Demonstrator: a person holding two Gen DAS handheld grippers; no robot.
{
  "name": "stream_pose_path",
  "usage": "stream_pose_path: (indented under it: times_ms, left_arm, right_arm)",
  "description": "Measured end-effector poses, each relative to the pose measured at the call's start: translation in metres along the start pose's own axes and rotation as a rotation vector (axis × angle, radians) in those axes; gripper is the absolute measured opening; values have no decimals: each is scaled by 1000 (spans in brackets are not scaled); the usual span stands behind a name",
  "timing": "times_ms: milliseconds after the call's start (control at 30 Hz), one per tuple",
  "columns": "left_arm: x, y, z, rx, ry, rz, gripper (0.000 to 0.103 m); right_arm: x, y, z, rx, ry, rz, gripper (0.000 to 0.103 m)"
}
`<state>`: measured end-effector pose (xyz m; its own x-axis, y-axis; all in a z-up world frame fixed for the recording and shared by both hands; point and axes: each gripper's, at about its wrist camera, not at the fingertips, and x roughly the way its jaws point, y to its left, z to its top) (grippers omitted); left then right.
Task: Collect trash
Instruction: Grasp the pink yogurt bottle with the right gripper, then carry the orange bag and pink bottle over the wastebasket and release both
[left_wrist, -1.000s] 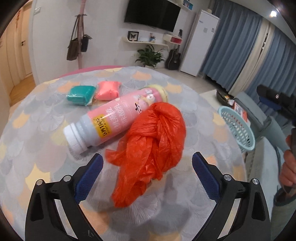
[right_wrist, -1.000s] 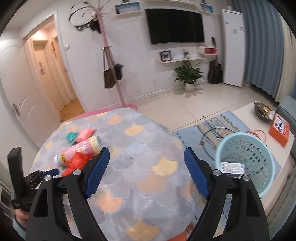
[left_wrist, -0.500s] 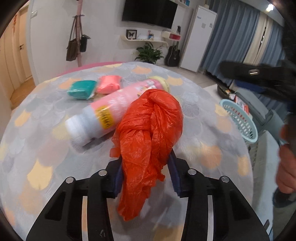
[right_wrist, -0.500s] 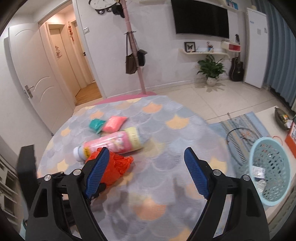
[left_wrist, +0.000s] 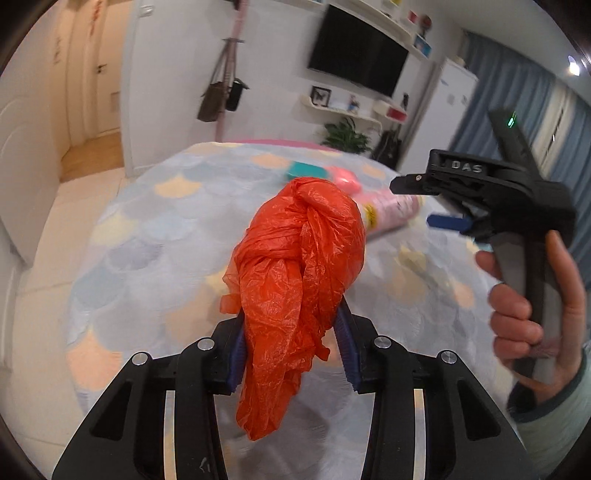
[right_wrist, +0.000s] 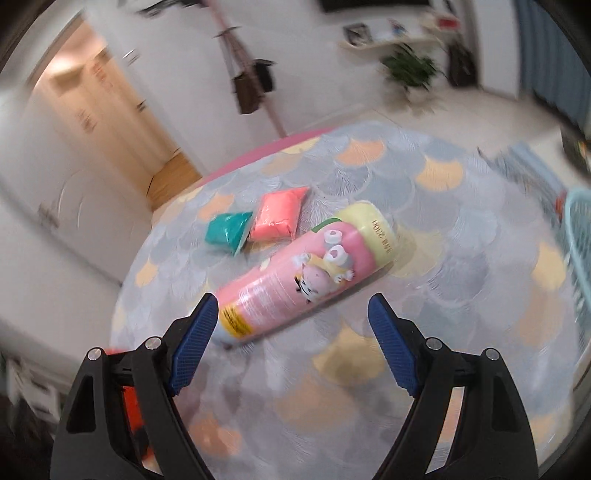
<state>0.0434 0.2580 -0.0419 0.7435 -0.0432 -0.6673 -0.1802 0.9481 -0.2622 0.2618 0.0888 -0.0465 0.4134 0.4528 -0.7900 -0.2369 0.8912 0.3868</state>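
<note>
Two grippers show in these views. At the lower centre of the left wrist frame, the left gripper (left_wrist: 291, 347) is clamped on a knotted orange plastic bag (left_wrist: 299, 266), its blue pads pressed against the bag's crumpled lower half. The bag stands up between the fingers and is lifted clear of the table (left_wrist: 147, 236), with its knot at mid frame and a loose tail drooping toward the bottom edge. At the right of that frame a hand (left_wrist: 532, 306) grips the handle of the right gripper (left_wrist: 443, 206), seen side-on.

In the right wrist frame the right gripper (right_wrist: 291, 347) is spread wide and holds nothing, its blue fingers (right_wrist: 192, 343) at lower left and lower right. Between and just beyond them a pink bottle (right_wrist: 306, 273) lies on its side on the scale-patterned tablecloth, yellow end pointing to the upper right. Just beyond the bottle, toward the upper left, a teal packet (right_wrist: 227, 230) and a pink packet (right_wrist: 280, 214) lie side by side, touching. A pale blue basket (right_wrist: 580, 236) shows at the right edge, off the table. The background is blurred.
</note>
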Motion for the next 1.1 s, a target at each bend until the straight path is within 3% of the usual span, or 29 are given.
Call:
stream_pose_path:
  times_ms: [367, 567, 800, 900, 1100]
  left_arm:
    - [-13, 20, -9, -33, -26, -26, 40]
    - [-24, 26, -14, -42, -47, -27, 40]
    - [-28, 20, -18, -36, -58, -40, 40]
    - [-27, 15, -20, -31, -57, -56, 40]
    - [-14, 2, -17, -10, -37, -98, 40]
  right_arm:
    - [46, 16, -3, 210, 74, -99, 80]
    - [50, 33, -13, 129, 31, -162, 78]
    - [35, 37, -28, -42, 60, -118, 48]
    - [17, 28, -48, -133, 62, -114, 46]
    - [-13, -6, -70, -188, 41, -52, 45]
